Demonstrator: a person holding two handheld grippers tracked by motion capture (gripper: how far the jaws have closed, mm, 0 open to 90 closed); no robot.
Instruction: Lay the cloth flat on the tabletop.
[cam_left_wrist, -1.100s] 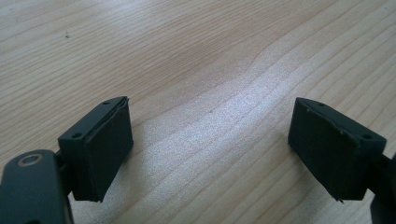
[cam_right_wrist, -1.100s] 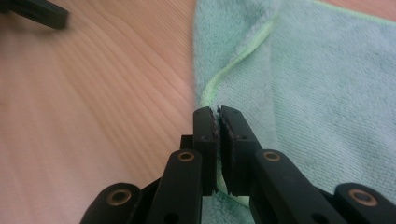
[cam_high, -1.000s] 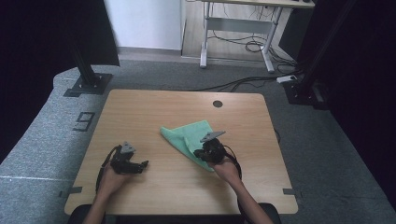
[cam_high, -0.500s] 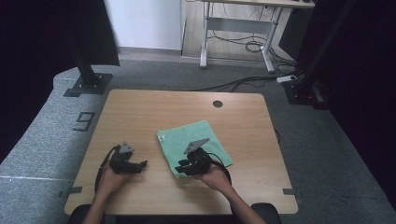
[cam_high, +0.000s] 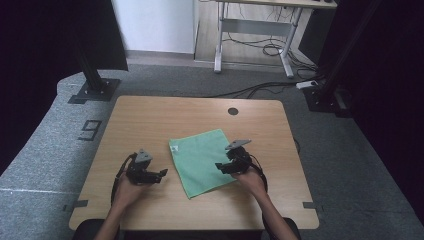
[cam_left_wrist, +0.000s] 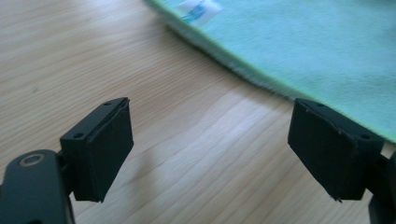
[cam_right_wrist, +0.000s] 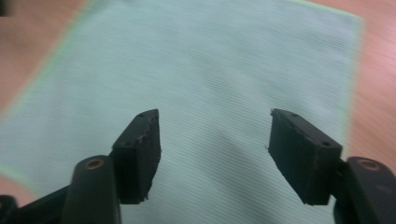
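A green cloth (cam_high: 200, 160) lies spread flat on the wooden table (cam_high: 150, 120), with a white label (cam_high: 174, 148) at its far left corner. My right gripper (cam_high: 220, 166) hovers over the cloth's right edge, open, and the cloth (cam_right_wrist: 210, 74) spreads beneath its empty jaws. My left gripper (cam_high: 162, 173) rests just left of the cloth, open, nothing between its pads. In the left gripper view the cloth's edge (cam_left_wrist: 289, 51) and label (cam_left_wrist: 198, 9) lie ahead of the jaws over bare wood.
A round cable hole (cam_high: 233, 111) sits near the table's far edge. Black stands (cam_high: 95, 75) flank the table on grey carpet, and a desk frame with cables (cam_high: 260, 45) stands behind.
The right gripper unfolded the cloth flat, let it go and drew back to its right edge. The left gripper stayed put.
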